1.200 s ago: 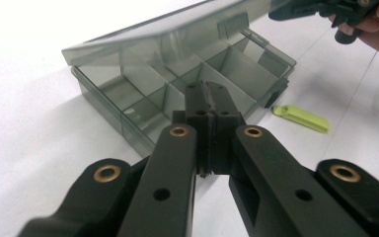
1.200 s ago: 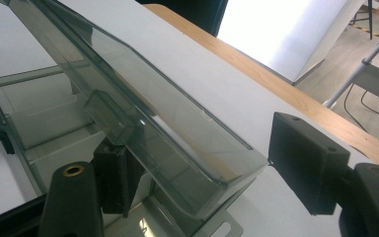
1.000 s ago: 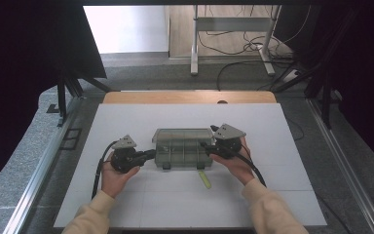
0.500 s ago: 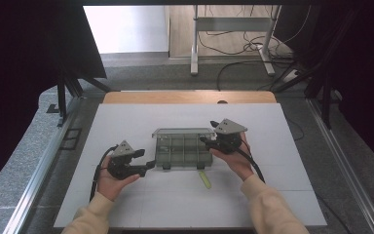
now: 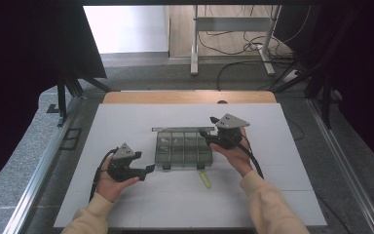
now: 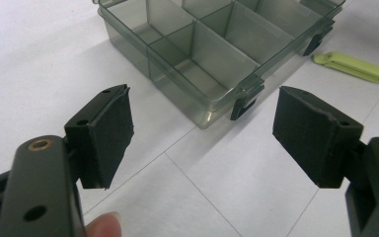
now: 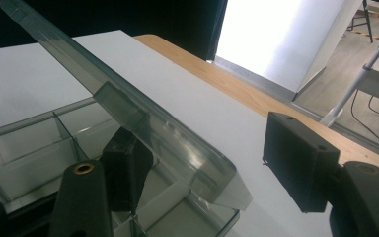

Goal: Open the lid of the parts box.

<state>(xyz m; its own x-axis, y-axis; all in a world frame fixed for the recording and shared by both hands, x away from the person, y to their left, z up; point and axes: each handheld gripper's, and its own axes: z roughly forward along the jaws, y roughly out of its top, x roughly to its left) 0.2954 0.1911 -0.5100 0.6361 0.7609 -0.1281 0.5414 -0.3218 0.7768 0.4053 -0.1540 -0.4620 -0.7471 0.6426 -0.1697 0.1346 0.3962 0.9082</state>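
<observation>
Box lid now raised, left gripper withdrawn

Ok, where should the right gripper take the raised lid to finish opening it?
Take the lid by its free front edge near the corner, from the box's right side: that thin edge already stands between the open right gripper's jaws, one pad beneath it.

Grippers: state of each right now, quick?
Left gripper: open, empty, short of the organizer box.
Right gripper: open; the raised lid lies between its fingers, not clamped.
</observation>
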